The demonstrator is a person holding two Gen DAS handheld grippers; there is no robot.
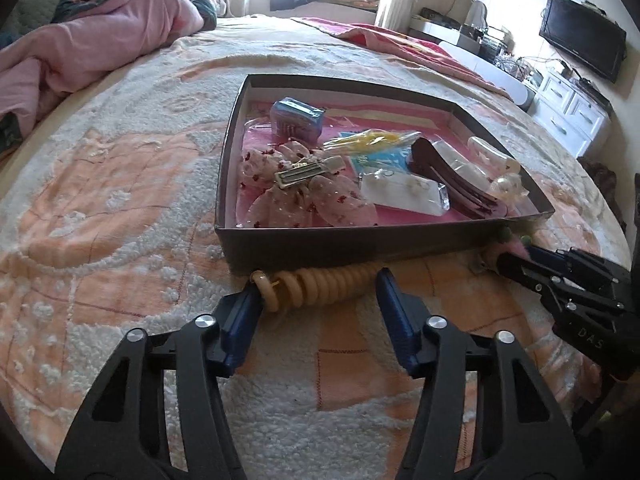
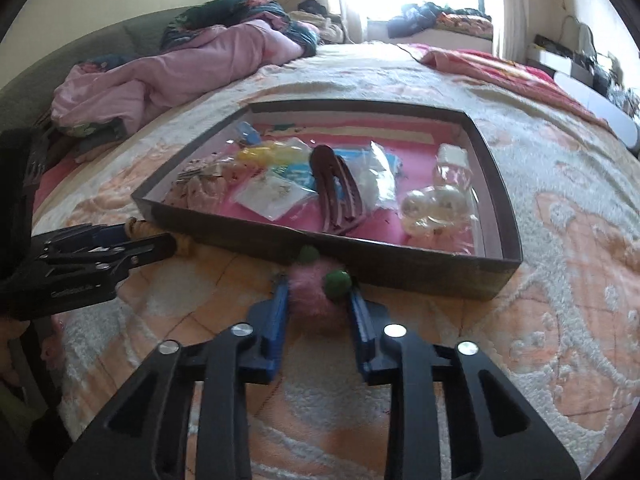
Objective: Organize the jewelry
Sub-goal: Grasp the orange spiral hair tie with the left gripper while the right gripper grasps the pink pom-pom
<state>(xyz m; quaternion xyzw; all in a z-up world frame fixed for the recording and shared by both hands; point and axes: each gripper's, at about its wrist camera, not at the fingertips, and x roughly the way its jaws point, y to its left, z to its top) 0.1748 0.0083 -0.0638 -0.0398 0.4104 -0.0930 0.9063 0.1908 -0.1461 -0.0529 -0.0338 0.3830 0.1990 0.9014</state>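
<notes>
A dark shallow box (image 1: 360,246) lies on the bed and holds hair accessories and small jewelry packets. Among them are a dotted bow clip (image 1: 304,184), a brown claw clip (image 1: 452,176) and pearl pieces (image 2: 436,204). A beige spiral hair tie (image 1: 328,286) lies against the box's front wall. My left gripper (image 1: 318,286) has a blue pad on each end of it. A pink fluffy hair piece with green pompoms (image 2: 316,296) sits at the box's (image 2: 400,268) front wall, pinched in my right gripper (image 2: 318,292). Each gripper also shows in the other's view, left gripper (image 2: 160,240) and right gripper (image 1: 504,258).
The bed is covered by a cream and peach textured blanket (image 1: 120,220). A pink quilt (image 1: 80,48) is heaped at the far left. A red blanket (image 1: 400,40) lies at the far right. Beyond the bed stand a white dresser (image 1: 568,108) and a television (image 1: 580,36).
</notes>
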